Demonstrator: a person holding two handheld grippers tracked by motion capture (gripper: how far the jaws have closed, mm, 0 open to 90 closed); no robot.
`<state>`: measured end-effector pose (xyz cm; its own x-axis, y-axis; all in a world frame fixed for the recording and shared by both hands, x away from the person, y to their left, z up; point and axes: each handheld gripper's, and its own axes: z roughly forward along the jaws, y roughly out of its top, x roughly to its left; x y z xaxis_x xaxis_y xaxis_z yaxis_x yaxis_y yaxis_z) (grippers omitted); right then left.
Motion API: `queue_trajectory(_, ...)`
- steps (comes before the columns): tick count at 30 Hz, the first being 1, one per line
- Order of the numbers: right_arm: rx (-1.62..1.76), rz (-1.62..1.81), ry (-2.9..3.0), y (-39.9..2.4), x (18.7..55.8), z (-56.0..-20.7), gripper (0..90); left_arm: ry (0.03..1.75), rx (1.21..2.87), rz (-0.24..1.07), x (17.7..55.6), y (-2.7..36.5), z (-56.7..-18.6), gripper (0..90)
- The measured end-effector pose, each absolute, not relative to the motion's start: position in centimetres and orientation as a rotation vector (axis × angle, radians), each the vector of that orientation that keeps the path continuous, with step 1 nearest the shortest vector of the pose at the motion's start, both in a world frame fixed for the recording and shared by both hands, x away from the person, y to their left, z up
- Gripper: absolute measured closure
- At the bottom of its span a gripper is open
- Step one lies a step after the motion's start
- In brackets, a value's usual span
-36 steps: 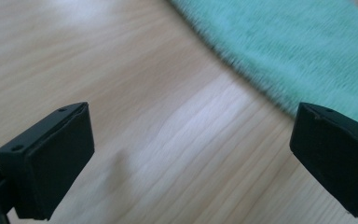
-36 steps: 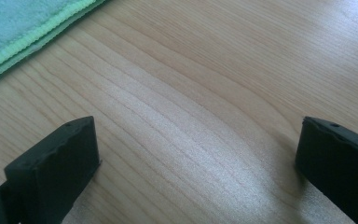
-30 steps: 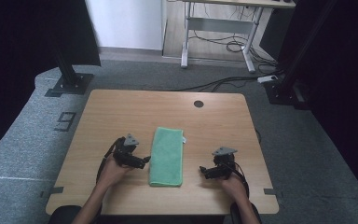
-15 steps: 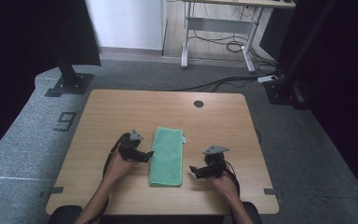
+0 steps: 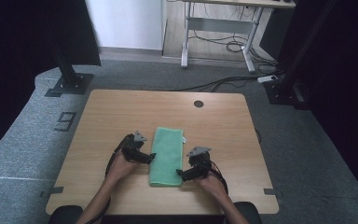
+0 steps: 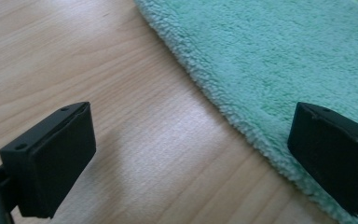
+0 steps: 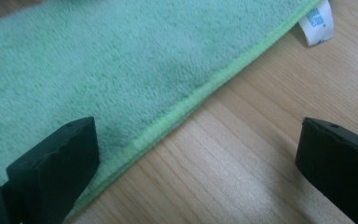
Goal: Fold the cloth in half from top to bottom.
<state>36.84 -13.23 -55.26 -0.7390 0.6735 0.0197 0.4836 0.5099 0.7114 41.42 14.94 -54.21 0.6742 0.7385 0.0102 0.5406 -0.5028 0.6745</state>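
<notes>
Lining up on the folded towel

Near us, our left gripper [image 5: 150, 157] and right gripper [image 5: 181, 174] straddle the long edges of the green towel [image 5: 167, 156] mid-table [image 5: 214, 126], jaws spread wide, holding nothing; next, we judge, each must close on its edge.

Lab: black curtains [image 5: 32, 28], rig stands [image 5: 67, 74]

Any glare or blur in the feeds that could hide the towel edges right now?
High view: evenly lit, room sides dark, green towel sharp. Left gripper view: soft glare on the table, near jaws slightly blurred, towel edge clear. Right gripper view: stitched hem sharp, white tag a little soft.
</notes>
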Motion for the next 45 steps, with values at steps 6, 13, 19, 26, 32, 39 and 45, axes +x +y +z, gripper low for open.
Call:
queue_trajectory(6, 0.963, 1.038, 2.501, -13.2, 36.7, -55.4, 0.6, 1.004, 2.249, 0.393, 41.3, 14.8, -54.6, 1.1)
queue_trajectory(13, 0.957, 1.038, 2.512, -13.2, 35.6, -55.3, 2.7, 0.989, 2.248, 0.368, 40.5, 15.0, -54.7, 1.7)
queue_trajectory(19, 0.941, 1.039, 2.529, -13.1, 34.4, -55.2, 2.7, 0.984, 2.245, 0.351, 39.3, 15.2, -54.8, 1.8)
queue_trajectory(26, 0.919, 1.040, 2.544, -13.0, 32.8, -55.2, 2.8, 0.976, 2.259, 0.337, 37.6, 15.3, -54.7, 1.8)
queue_trajectory(32, 0.902, 1.043, 2.557, -13.0, 32.3, -55.2, 2.7, 0.983, 2.232, 0.353, 36.6, 15.6, -54.9, 1.8)
queue_trajectory(39, 0.906, 1.064, 2.591, -13.0, 33.3, -54.5, 7.2, 0.985, 2.233, 0.353, 36.6, 15.6, -54.9, 1.7)
queue_trajectory(45, 0.975, 1.110, 2.566, -13.6, 35.6, -53.8, 6.3, 0.985, 2.232, 0.354, 36.6, 15.6, -54.9, 1.7)
